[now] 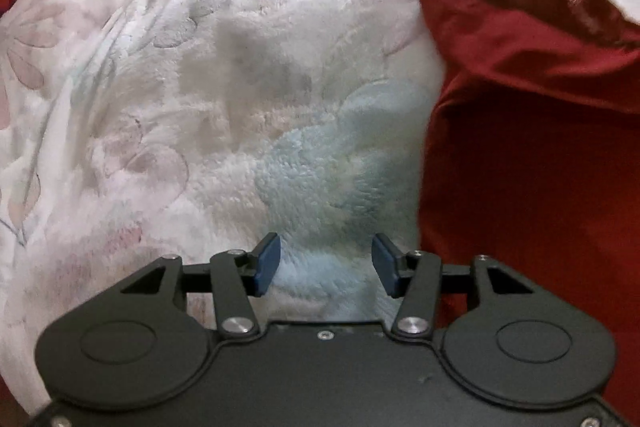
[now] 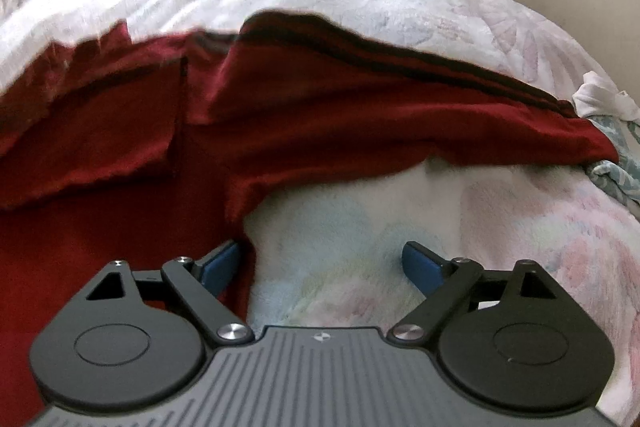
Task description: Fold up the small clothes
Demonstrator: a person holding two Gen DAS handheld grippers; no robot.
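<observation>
A fluffy floral blanket (image 1: 200, 87) is covering the bed, with a dark red garment (image 2: 320, 115) lying rumpled across it. The left gripper (image 1: 325, 263) is hovering beside the garment, jaws apart and empty. The right gripper (image 2: 320, 267) is spreading its jaws wide at the garment's edge, gripping nothing.

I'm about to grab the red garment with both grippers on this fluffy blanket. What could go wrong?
1. The left gripper is open over the plush blanket, beside the red garment; closing here would likely pinch blanket pile.
2. The right gripper straddles the garment's edge; it may catch blanket too.
3. The garment looks bunched, so a fold could come out crooked.
</observation>
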